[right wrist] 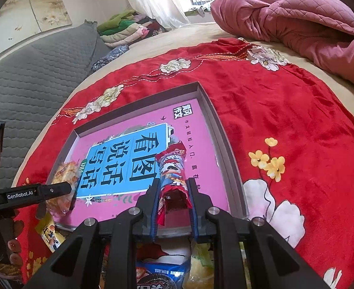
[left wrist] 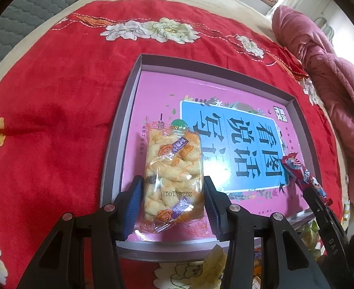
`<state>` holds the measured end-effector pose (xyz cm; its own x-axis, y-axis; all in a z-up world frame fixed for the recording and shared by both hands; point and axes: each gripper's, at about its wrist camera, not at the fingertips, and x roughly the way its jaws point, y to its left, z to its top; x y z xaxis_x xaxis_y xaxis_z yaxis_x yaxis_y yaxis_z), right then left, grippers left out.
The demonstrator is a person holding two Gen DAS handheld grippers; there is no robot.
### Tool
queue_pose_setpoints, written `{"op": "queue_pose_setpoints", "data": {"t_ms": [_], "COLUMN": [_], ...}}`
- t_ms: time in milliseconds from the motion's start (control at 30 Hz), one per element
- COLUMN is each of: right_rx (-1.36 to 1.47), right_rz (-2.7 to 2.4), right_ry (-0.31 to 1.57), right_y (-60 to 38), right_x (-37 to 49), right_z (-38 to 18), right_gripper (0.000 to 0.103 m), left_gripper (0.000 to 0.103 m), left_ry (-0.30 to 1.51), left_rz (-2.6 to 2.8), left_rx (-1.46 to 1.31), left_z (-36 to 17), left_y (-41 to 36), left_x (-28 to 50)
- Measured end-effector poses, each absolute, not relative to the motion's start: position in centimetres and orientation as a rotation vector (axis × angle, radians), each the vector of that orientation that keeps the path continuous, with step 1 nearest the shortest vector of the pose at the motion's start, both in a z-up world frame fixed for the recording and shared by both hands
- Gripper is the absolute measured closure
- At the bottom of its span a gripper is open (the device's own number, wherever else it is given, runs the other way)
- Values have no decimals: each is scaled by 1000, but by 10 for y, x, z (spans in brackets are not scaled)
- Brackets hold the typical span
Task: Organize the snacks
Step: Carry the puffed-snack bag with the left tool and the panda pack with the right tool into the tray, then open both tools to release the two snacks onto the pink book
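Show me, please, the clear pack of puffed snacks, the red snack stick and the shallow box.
Clear pack of puffed snacks (left wrist: 173,168), left wrist view, middle.
Red snack stick (right wrist: 173,168), right wrist view, mid-wrapper.
Shallow box (right wrist: 215,120), right wrist view, right wall.

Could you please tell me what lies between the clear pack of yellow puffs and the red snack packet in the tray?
Only the bare pink tray floor with its blue printed panel, in both wrist views.

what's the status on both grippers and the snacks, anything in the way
Left gripper clamped on clear bag of yellow puffs. Right gripper shut on red snack pack. Both over pink-floored box. Nothing blocking.
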<state>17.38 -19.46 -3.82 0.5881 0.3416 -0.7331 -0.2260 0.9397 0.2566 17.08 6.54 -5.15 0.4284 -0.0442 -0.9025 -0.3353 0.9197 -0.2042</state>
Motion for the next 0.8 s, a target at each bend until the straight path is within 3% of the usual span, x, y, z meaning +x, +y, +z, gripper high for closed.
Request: {"op": "queue_pose_setpoints", "data": {"t_ms": [267,333,400,433,800], "right_rx": [122,117,133,143,157], "right_rz": [298,293,300,299,264], "right_ry": [872,870,864,858,812], "right_y": [-196,-196,-199,-200,-212], "right_x": [174,174,173,173,169], "right_z": [-39,-39,-37,-36,-27], "right_gripper": [81,77,62,60,56], "left_gripper": [53,53,53,53,51], "left_ry": [1122,1125,1125,1122,1102], "left_rz": [186,179,178,179,162], "left_rx": [-398,-407,-400,-397,-400], "left_z": [-51,-50,-49,-48,-37], "left_y": [68,68,68,68,67], "left_x": [170,170,170,170,168]}}
